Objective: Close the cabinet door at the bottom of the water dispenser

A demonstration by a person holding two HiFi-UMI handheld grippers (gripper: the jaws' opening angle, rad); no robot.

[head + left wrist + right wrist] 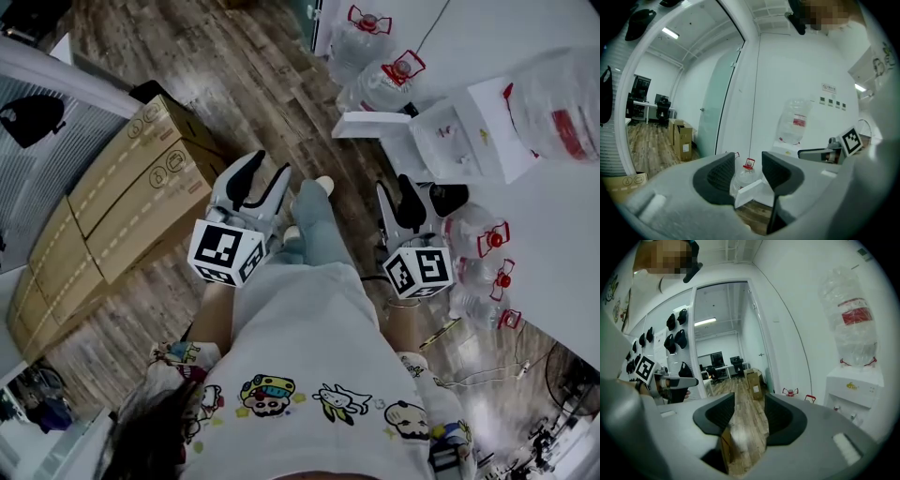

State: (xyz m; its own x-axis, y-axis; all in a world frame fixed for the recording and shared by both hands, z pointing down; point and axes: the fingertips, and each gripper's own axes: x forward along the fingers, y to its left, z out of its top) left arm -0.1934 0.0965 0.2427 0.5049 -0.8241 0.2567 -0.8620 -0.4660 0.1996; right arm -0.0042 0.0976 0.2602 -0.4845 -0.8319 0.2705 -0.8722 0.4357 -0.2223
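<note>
Shows both claws together only in head view: left claw and right claw, each spread and holding nothing, short of the water dispenser. Frames, in left gripper view, the swung-out cabinet door at the dispenser's foot between the jaws, well beyond them. Counts one door, two claws.

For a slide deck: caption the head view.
Person with left gripper and right gripper, both open, faces water dispenser whose cabinet door stands ajar.
</note>
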